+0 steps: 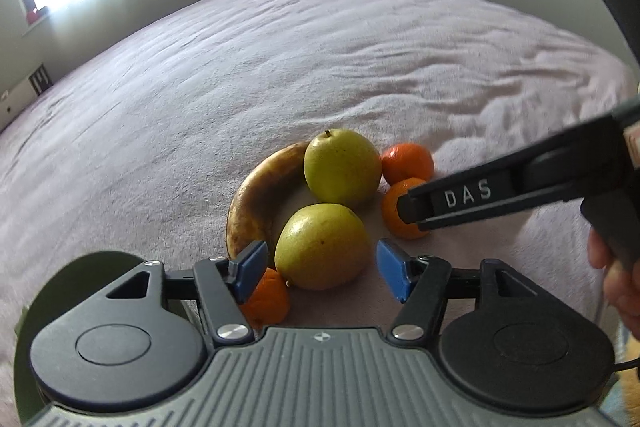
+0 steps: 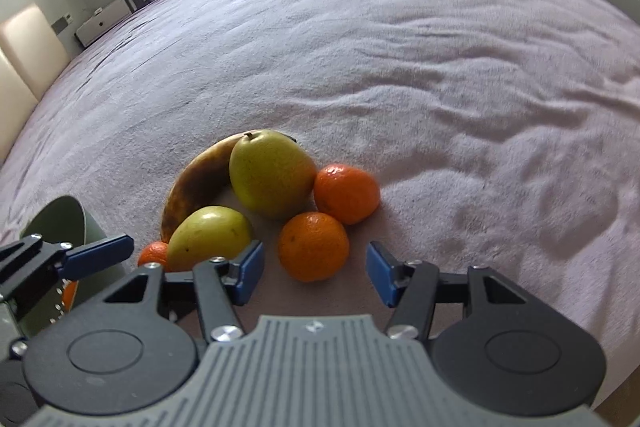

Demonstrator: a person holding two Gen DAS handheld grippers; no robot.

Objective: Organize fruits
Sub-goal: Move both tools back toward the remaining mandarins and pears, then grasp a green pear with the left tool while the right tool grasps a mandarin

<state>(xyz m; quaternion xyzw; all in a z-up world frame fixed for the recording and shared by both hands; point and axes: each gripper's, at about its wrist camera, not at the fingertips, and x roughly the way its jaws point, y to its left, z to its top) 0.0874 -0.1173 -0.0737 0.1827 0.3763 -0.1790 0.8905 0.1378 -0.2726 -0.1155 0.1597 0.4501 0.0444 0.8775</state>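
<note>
Fruit lies in a cluster on a pale purple blanket (image 1: pixel 360 47). My left gripper (image 1: pixel 322 269) is open with the near green pear (image 1: pixel 322 247) between its blue pads, not gripped. A second pear (image 1: pixel 342 167), a browned banana (image 1: pixel 256 195) and three mandarins (image 1: pixel 408 163) (image 1: pixel 398 215) (image 1: pixel 268 299) lie around it. My right gripper (image 2: pixel 316 271) is open just before the near mandarin (image 2: pixel 313 246); in the left wrist view its black finger (image 1: pixel 480 195) covers part of that mandarin. The right wrist view also shows both pears (image 2: pixel 272 173) (image 2: pixel 210 237) and the banana (image 2: pixel 200 179).
A dark green bowl (image 2: pixel 60 223) stands at the left of the fruit, with something orange inside (image 2: pixel 69 293); its rim also shows in the left wrist view (image 1: pixel 100 259). A cream chair (image 2: pixel 28 51) and a window are at the far left.
</note>
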